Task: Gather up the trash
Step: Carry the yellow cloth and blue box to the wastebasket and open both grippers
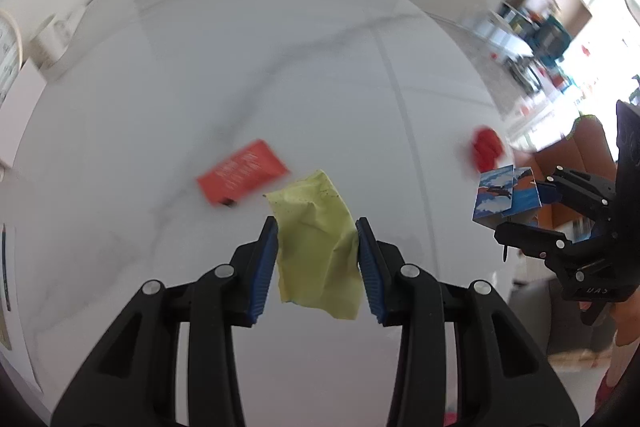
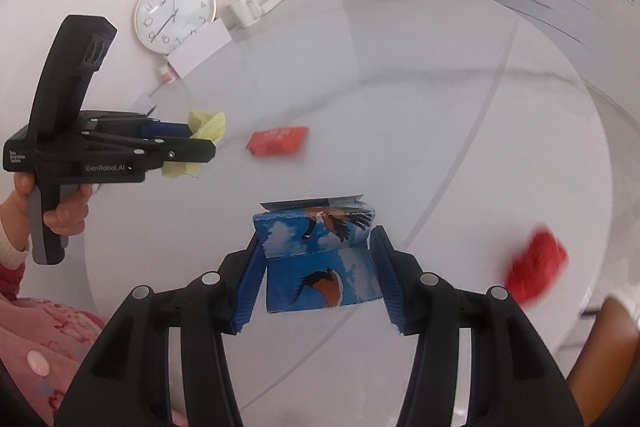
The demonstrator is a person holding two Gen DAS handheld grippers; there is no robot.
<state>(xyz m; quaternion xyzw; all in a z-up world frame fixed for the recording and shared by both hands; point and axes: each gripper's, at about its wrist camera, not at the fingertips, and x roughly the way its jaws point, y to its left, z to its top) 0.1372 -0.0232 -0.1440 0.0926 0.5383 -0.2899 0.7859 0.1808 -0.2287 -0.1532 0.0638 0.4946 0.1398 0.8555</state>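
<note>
So I've got my left gripper (image 1: pixel 317 235) with its jaws clamped on the crumpled yellow paper (image 1: pixel 318 247) and my right gripper (image 2: pixel 316 255) pinching the blue bird carton (image 2: pixel 320 259), both lifted off the surface (image 1: pixel 280 67) so I can bin them together, I'd guess.

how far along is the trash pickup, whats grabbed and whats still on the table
No bin is in view, so nothing looks disposed of yet. In hand: the left gripper clamps a yellow-green wrapper, and the right gripper clamps a blue bird-print carton. Left on the white table: an orange packet and a red crumpled piece.
</note>
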